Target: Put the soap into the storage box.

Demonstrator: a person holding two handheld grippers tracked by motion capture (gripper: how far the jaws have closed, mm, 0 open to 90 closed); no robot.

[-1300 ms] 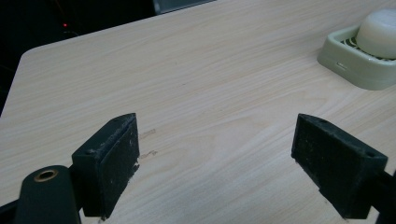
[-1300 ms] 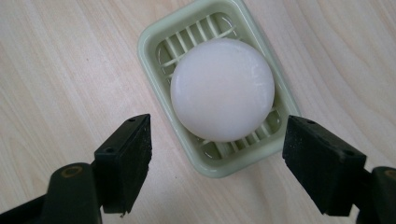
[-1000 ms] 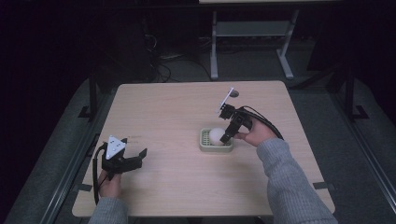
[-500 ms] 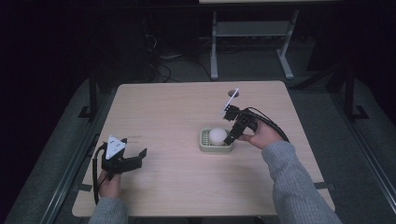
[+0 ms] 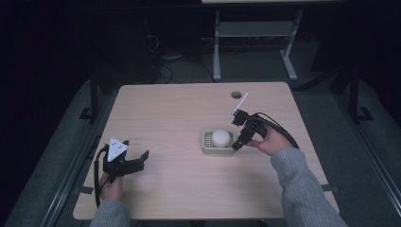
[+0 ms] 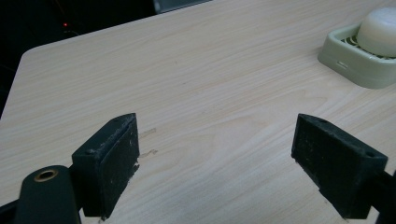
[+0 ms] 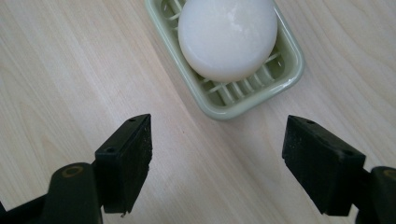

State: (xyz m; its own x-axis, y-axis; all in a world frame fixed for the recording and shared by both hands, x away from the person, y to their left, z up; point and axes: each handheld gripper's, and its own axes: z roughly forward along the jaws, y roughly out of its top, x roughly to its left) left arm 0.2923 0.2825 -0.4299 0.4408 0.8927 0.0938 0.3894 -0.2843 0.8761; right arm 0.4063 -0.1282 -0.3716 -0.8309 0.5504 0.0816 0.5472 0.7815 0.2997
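Note:
A round white soap bar (image 5: 220,137) (image 7: 227,38) lies in a pale green slatted soap dish (image 5: 205,146) (image 7: 288,73) right of the table's middle. My right gripper (image 5: 239,141) (image 7: 229,168) hovers just right of the dish, open and empty, jaws wide and pointed at the dish's near end. My left gripper (image 5: 136,161) (image 6: 224,168) rests low at the front left of the table, open with nothing between its jaws. In the left gripper view the dish (image 6: 348,63) with the soap (image 6: 378,31) sits far off at the upper right.
The light wooden table (image 5: 179,109) has a dark cable hole (image 5: 236,94) near its back edge. Beyond the table stands a metal frame (image 5: 253,42) on a dark floor, with cables. A black cable (image 5: 279,130) loops from the right gripper.
My right gripper has drawn back to the right and slightly toward the person, away from above the soap. The left gripper has stayed put.

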